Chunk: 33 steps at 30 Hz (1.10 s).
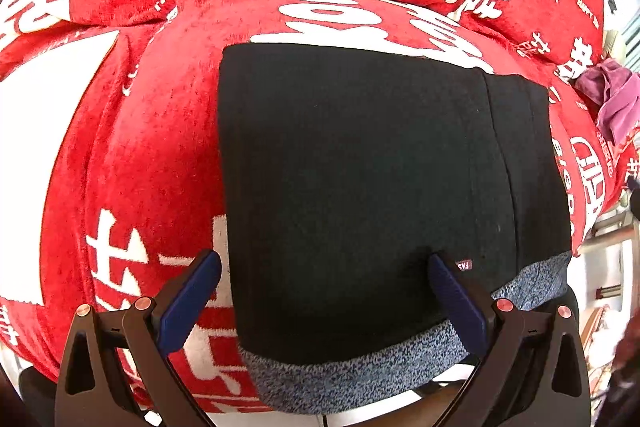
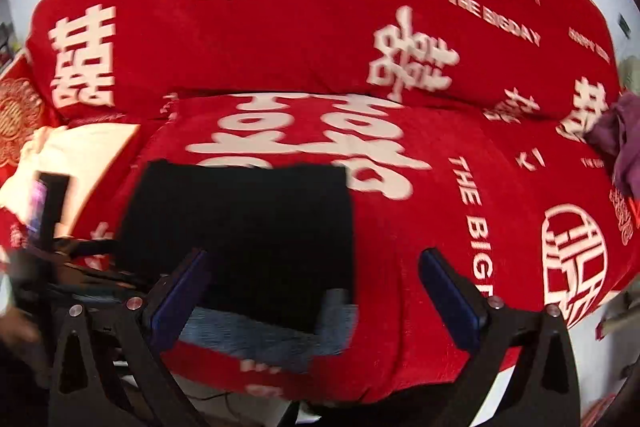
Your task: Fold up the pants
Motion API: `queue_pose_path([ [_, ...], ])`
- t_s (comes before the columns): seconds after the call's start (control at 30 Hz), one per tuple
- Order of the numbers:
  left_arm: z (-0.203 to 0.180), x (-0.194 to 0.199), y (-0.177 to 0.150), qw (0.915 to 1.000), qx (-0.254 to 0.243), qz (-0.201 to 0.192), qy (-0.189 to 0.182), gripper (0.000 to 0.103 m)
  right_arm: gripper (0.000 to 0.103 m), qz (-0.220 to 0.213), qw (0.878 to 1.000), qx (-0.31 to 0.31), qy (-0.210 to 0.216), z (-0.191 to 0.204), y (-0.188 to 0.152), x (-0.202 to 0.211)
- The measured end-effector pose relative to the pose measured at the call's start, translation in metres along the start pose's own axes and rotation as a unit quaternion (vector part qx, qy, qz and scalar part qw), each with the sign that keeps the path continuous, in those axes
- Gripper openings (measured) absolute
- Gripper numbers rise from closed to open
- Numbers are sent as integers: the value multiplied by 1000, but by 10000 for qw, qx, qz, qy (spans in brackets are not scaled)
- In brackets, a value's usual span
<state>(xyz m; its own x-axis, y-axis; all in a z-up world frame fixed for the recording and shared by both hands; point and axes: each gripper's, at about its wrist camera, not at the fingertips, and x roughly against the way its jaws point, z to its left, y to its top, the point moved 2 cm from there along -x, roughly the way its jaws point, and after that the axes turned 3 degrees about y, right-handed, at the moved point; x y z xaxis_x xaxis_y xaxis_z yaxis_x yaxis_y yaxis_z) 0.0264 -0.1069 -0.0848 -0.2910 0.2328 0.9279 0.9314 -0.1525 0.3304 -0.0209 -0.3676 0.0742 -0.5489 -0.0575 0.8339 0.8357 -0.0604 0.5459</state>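
Black pants (image 1: 360, 187) lie folded into a flat rectangle on a red blanket (image 1: 152, 155) with white characters. Their grey marled waistband (image 1: 360, 375) faces the near edge. My left gripper (image 1: 324, 263) is open and empty, hovering over the near part of the pants, its left finger above the blanket. In the right wrist view the pants (image 2: 240, 235) sit at lower left, blurred. My right gripper (image 2: 312, 259) is open and empty, straddling the pants' right edge. The left gripper's body (image 2: 52, 227) shows at the far left of that view.
A purple cloth (image 1: 612, 95) lies on the blanket at the right; it also shows in the right wrist view (image 2: 624, 147). A big red quilt roll (image 2: 320, 7) rises behind the pants. The bed's near edge (image 2: 420, 387) drops off just below the waistband.
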Motion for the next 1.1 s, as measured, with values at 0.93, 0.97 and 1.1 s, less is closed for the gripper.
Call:
queue_pose_path([
  [0.93,9,-20,15,9974,182,-119,-691,103,103,1156,9626,-993,2241,-56,-37,-127],
  [0.97,9,-20,16,9972,196,-119,-705,103,103,1180,9605,-916,2348,-52,-37,-128],
  [1.1,6,-16,13,9975,105,-254,-651,97,103,1184,9679,-243,2203,-17,-39,-126],
])
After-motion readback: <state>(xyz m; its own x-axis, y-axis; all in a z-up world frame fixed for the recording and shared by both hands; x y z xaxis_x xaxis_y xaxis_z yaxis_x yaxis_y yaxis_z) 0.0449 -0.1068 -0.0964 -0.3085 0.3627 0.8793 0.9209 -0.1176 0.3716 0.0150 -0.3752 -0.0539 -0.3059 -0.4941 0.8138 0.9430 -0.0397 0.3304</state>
